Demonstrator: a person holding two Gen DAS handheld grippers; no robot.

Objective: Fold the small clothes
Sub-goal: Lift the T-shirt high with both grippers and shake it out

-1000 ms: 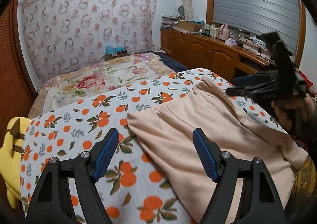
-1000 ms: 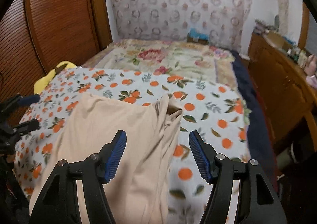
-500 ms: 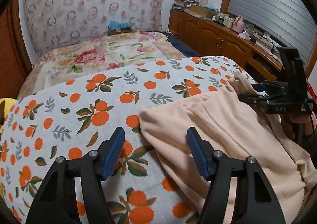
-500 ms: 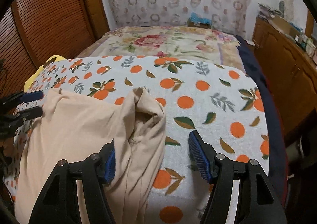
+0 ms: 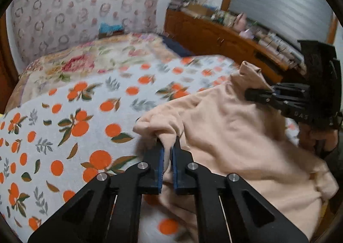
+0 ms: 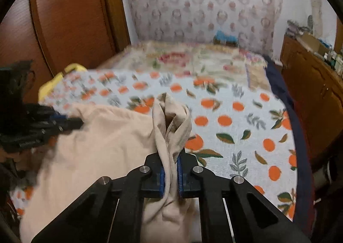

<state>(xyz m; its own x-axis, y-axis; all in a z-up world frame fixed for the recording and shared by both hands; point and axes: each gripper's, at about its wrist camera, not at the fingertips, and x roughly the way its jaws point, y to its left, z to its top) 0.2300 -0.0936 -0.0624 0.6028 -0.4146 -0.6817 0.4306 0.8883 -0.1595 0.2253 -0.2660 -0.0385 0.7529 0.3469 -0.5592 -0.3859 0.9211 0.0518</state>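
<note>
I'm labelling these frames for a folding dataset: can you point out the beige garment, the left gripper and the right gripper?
beige garment (image 5: pixel 231 135): left wrist view, on its flat middle.
left gripper (image 5: pixel 167 148): left wrist view, between its fingertips, shut on a corner.
right gripper (image 6: pixel 170 156): right wrist view, between its fingertips, shut on bunched cloth.

The right gripper (image 6: pixel 170 175) pinches a bunched fold of the beige garment (image 6: pixel 103 142) between its 2 blue pads (cloth rising above them). At left, the left gripper (image 6: pixel 64 123) grips the garment's far corner over the orange-print sheet (image 6: pixel 235 135).
</note>
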